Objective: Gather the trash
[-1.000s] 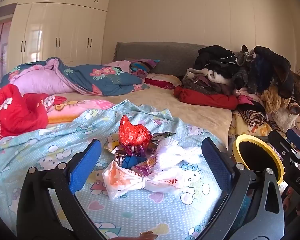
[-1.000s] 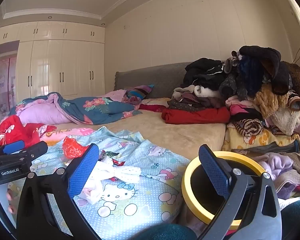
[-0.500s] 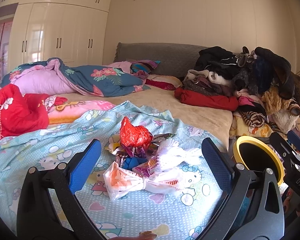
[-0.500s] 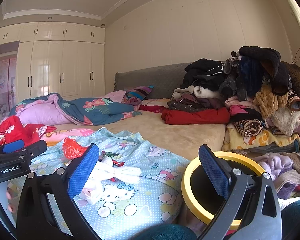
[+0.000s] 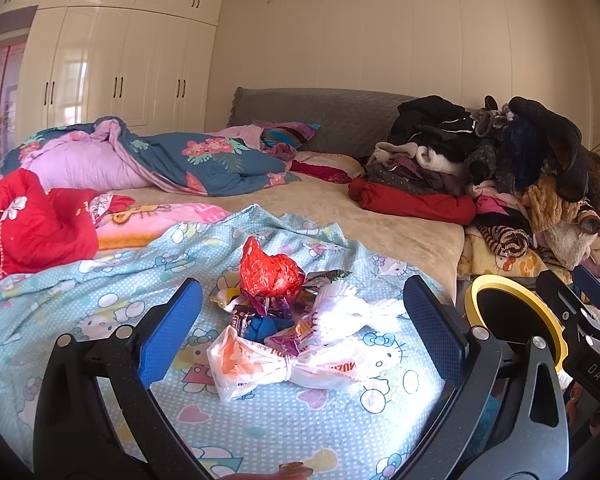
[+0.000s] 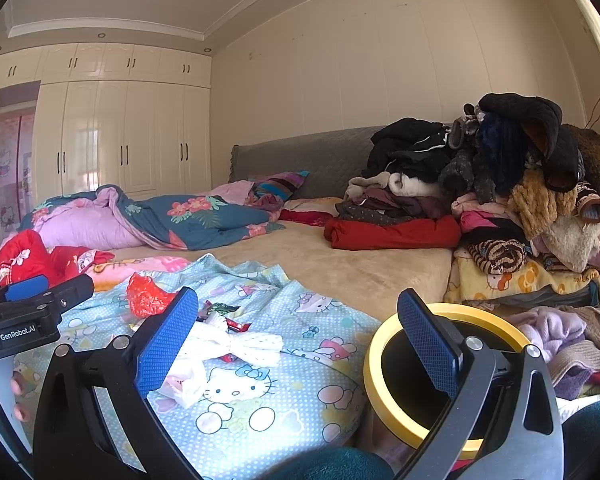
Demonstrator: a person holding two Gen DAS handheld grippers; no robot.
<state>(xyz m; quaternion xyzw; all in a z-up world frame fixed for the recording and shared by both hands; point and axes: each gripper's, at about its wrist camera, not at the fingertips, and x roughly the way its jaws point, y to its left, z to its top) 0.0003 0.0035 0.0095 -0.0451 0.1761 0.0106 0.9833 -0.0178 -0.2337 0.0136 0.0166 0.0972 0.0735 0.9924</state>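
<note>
on the blue cartoon sheet [image 5: 100, 300], a small trash pile [image 5: 288, 316] sits dead ahead of the left gripper [image 5: 300, 320], at its 12 o'clock. a red crumpled bag [image 5: 270, 274] tops the pile; foil wrappers [image 5: 280, 312] lie under it, a white frilly piece [image 5: 352, 314] at 2 o'clock, and a tied white bag [image 5: 276, 364] nearest the camera. both blue pads stand wide apart, holding nothing, the pile between them but untouched. the right gripper [image 6: 300, 348] is also spread wide and empty, hanging over the bed edge. the yellow-rimmed bin [image 6: 392, 380] stands beside the bed, behind its right finger. clothes [image 6: 480, 184] are heaped at 2 o'clock.
</note>
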